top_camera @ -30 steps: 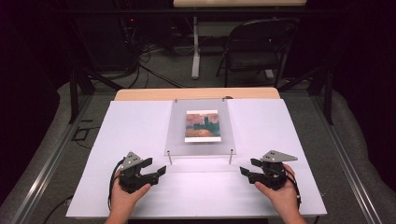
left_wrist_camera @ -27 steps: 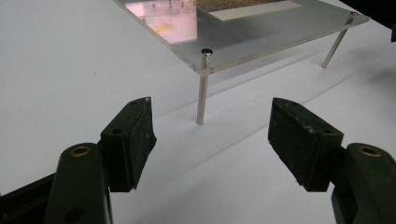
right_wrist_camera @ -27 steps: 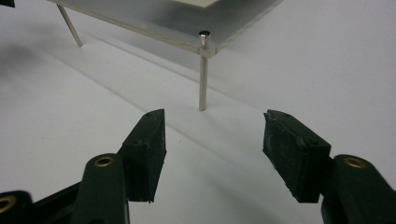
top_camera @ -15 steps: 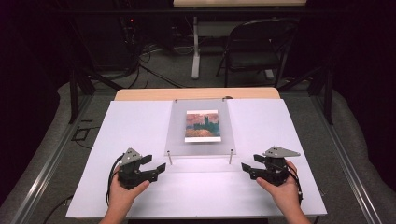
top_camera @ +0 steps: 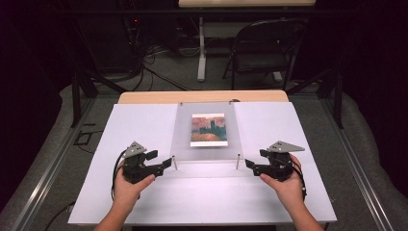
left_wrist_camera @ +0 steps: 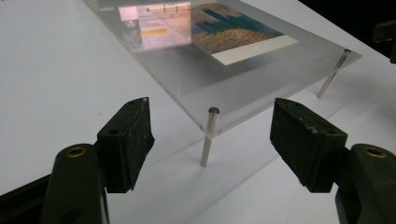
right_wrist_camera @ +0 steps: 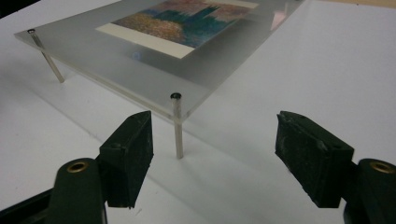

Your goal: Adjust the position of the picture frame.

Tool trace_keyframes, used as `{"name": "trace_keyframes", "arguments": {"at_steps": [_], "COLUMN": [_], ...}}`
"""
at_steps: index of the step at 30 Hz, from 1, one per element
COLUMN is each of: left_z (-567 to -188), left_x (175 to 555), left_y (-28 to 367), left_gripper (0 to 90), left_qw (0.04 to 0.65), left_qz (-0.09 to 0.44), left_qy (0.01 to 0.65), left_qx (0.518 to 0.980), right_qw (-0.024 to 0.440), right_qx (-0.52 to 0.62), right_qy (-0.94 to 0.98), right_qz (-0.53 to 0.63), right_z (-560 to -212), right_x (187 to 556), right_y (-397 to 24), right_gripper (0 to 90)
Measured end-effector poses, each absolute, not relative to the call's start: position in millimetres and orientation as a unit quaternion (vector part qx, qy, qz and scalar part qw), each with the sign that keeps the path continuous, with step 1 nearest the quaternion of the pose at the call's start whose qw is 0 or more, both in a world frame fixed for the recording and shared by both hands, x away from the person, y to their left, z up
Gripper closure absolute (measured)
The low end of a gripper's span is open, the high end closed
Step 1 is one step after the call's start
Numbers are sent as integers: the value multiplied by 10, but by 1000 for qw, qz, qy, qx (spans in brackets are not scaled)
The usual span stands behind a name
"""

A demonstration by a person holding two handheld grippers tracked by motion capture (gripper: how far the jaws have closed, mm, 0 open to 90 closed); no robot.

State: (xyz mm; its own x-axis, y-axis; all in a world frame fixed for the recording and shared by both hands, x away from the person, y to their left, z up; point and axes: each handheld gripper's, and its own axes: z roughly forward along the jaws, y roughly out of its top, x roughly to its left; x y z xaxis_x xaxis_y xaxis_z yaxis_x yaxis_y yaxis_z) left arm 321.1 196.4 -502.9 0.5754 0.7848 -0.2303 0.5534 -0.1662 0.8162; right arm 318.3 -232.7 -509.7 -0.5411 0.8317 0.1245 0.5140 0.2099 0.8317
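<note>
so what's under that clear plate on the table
Four thin metal legs, one per corner; the near two and stand on the white table. A painted picture shows at the clear plate; whether it lies on top or beneath is unclear.

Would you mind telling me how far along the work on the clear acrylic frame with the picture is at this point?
Looks done: the acrylic panel stands on its metal pins with the picture in place. In hand: nothing is gripped; the left gripper and right gripper are open, the right's jaws having just widened, each facing a near corner pin without touching it. Left: presumably closing on the frame or pins.
</note>
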Motion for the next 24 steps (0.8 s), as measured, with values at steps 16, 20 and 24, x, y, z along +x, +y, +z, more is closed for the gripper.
{"name": "trace_keyframes", "arguments": {"at_steps": [16,20,24], "left_z": [-4932,-4896,-4869], "left_x": [3583,3687,3787], "left_y": [1945,1927,1895], "left_gripper": [295,295,295], "left_qw": [460,456,455], "left_qz": [124,128,134], "left_qy": [453,456,459], "left_qx": [754,753,752], "right_qw": [183,178,187], "right_qx": [431,429,428], "right_qy": [760,758,756], "right_qz": [451,458,458], "right_z": [-4939,-4880,-4827], "right_x": [3566,3651,3739], "right_y": [-2221,-2204,-2192], "right_gripper": [369,384,376]}}
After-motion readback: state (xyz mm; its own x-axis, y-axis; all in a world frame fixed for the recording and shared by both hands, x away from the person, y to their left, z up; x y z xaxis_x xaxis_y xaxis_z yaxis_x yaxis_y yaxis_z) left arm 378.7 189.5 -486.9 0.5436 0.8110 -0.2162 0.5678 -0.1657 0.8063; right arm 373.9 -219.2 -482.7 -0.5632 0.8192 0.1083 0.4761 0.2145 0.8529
